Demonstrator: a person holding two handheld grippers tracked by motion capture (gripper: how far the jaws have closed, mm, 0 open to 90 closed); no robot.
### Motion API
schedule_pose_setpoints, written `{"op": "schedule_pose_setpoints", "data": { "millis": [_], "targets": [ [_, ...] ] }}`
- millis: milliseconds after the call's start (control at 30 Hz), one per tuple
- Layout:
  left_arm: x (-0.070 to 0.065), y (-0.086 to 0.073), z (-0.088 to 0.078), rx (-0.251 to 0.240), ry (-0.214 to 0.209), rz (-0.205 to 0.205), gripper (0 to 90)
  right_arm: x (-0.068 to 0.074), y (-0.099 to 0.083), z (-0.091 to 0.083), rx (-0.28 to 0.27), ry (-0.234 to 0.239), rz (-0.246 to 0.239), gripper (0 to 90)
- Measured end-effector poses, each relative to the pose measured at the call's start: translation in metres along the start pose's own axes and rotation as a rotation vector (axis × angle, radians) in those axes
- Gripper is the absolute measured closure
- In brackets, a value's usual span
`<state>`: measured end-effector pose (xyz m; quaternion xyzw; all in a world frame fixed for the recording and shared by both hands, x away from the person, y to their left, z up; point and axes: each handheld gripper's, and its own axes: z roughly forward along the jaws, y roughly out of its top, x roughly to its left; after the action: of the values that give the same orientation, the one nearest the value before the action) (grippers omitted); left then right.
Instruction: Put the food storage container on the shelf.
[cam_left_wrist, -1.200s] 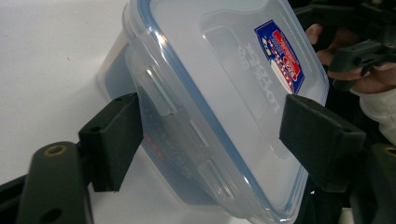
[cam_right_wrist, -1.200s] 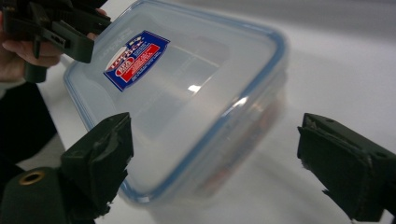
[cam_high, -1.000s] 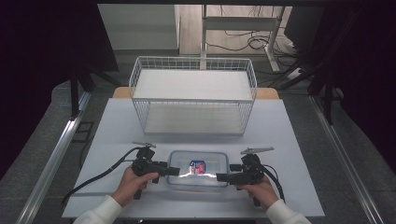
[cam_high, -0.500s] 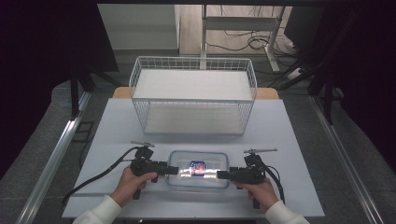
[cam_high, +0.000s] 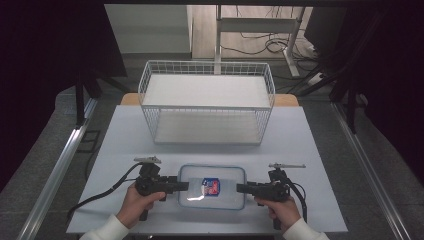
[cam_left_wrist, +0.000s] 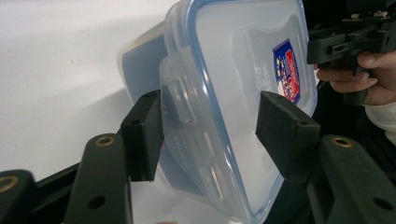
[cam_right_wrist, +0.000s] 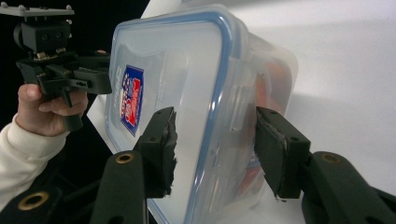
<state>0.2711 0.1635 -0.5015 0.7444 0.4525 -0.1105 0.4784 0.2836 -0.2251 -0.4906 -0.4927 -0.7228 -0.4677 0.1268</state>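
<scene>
Between the two pairs of jaws: a clear lidded container (cam_high: 212, 187) with a blue seal and a red-and-blue label (cam_high: 211, 186) lies flat on the white table (cam_high: 125, 135), one short end inside each gripper's reach.
Left gripper (cam_high: 181, 186): jaws part-way in, straddling the container's end latch flap (cam_left_wrist: 187, 109); in the left gripper view one pad sits against the flap's outer side, while the other stands a little off the lid (cam_left_wrist: 243, 70). They have just been closing, with the lid edge between them.
Right gripper (cam_high: 241, 188): jaws likewise half-narrowed around the opposite end; in the right gripper view each pad shows a sliver of gap to the plastic. These too have just been closing on the rim.
Grip judgement: neither pair looks firmly pressed yet, so I read both as not yet holding.
Risk, slip: smooth, rounded plastic could squirt out from between the pads if they meet the curved corner rather than the flap.
Risk, uneven closing: if one side bites first, the box may skid toward the other jaws or tilt when lifted.
Risk, latch: squeezing only the flap could pop it open instead of carrying the box.
Beyond the jaws: a white wire basket (cam_high: 207, 102) stands well apart, farther up the table.
Change since a second ago: both pairs stood wider then; container and hands sit where they were.
</scene>
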Motion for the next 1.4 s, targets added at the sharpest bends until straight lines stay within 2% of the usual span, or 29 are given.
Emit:
{"op": "schedule_pose_setpoints", "data": {
  "millis": [33, 133, 333, 567, 733, 1067, 1400],
  "targets": [
    [-0.002, 0.000, -0.001, 0.001, 0.003, 0.001, 44.2, 0.002, -0.001, -0.001, -0.002, -0.006, -0.014, 50.4],
    [-0.004, 0.000, -0.002, 0.003, 0.010, 0.003, 44.6, 0.005, -0.002, -0.002, 0.000, -0.013, -0.010, 50.6],
    [-0.011, 0.001, -0.006, 0.000, 0.041, 0.043, 44.9, 0.008, -0.003, -0.003, -0.004, -0.019, -0.008, 51.4],
    [-0.012, 0.002, -0.008, -0.010, 0.036, 0.042, 45.9, 0.014, -0.001, -0.006, -0.013, -0.027, -0.042, 51.9],
    [-0.015, 0.006, -0.010, -0.022, 0.034, 0.062, 46.2, 0.016, 0.003, -0.010, -0.024, -0.029, -0.057, 52.0],
    [-0.014, 0.017, -0.011, -0.039, 0.030, 0.082, 46.9, 0.019, 0.013, -0.013, -0.043, -0.036, -0.096, 52.1],
    [-0.006, 0.026, -0.010, -0.053, 0.029, 0.070, 47.3, 0.014, 0.026, -0.009, -0.046, -0.034, -0.113, 52.1]
  ]
}}
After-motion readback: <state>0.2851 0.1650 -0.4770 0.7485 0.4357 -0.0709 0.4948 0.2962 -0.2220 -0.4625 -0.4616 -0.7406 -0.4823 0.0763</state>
